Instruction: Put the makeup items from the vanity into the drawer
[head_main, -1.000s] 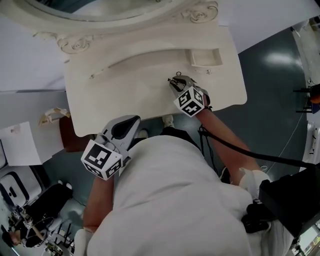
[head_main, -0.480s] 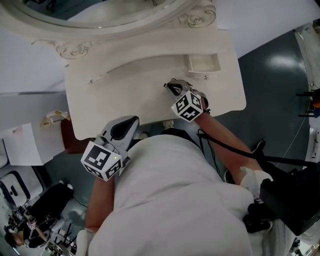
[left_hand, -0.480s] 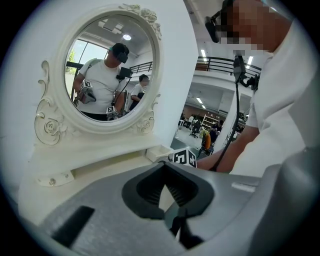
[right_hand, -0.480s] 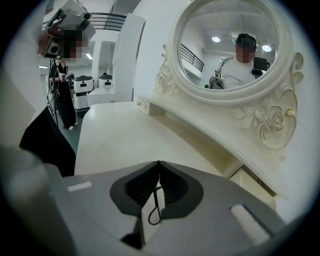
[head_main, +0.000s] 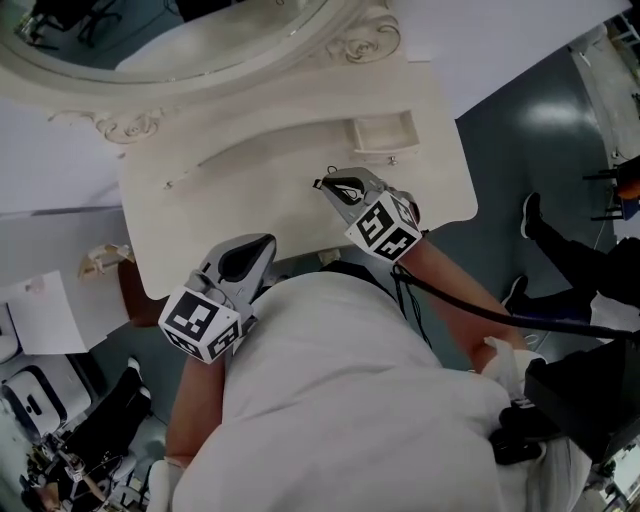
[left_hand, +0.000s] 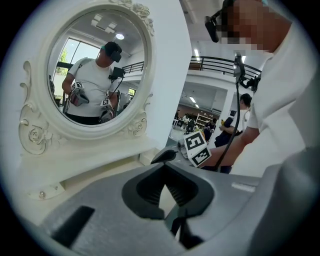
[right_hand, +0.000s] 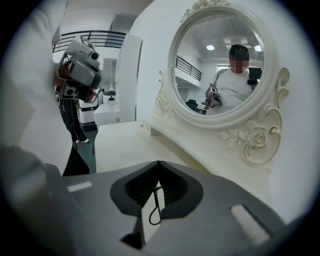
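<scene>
- Loop (right_hand: 152, 212): a thin dark loop stands in the gap between the right gripper's (right_hand: 158, 163) jaws. What it is cannot be told.
- Right gripper: the jaws are closed with their tips meeting and the loop is caught behind the tips. The gripper hovers low over the vanity (head_main: 240, 190), pointing along its top.
- Drawer (head_main: 384, 148): small and pulled open in the raised back shelf, it lies just beyond the right gripper, to the right of its tips. Its inside looks pale.
- Mirror (right_hand: 225, 65): oval with a carved frame, it stands ahead and to the right of the right gripper.
- Left gripper (left_hand: 165, 165): the jaws are closed tip to tip and nothing shows between them. It is held at the vanity's near edge, close to the person's shirt. The right gripper is ahead of it and to its right, well apart.
</scene>
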